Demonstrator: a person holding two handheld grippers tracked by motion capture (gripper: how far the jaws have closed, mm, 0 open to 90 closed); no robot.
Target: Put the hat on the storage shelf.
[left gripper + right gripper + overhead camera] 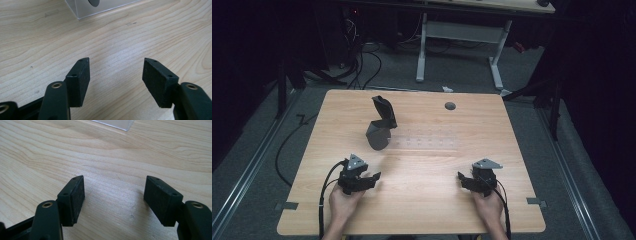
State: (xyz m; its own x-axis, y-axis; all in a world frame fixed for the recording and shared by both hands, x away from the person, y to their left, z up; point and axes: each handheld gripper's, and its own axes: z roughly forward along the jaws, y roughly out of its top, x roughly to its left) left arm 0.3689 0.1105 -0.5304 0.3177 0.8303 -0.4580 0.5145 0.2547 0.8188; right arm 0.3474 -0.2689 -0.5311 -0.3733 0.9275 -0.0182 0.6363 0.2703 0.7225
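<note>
Two grippers rest low over the wooden table (422, 200), the left gripper (374, 178) and the right gripper (460, 176), both with jaws spread and nothing between them. The dark box (380, 131), perhaps with an open lid, stands beyond the left gripper, well apart.

Bare wooden table (422, 195) between the left gripper (373, 178) and right gripper (460, 177), open to passage from either side; sole obstacle on the surface a dark flip-lid container (380, 131), lid raised, standing ahead of the left gripper and well apart from it; a clear plastic box (427, 139) lies beside the container, toward mid-table; both grippers' jaws spread over bare wood, nothing between them; far right portion of the table free, save a small round grommet (450, 106) flush near the far edge.
</note>
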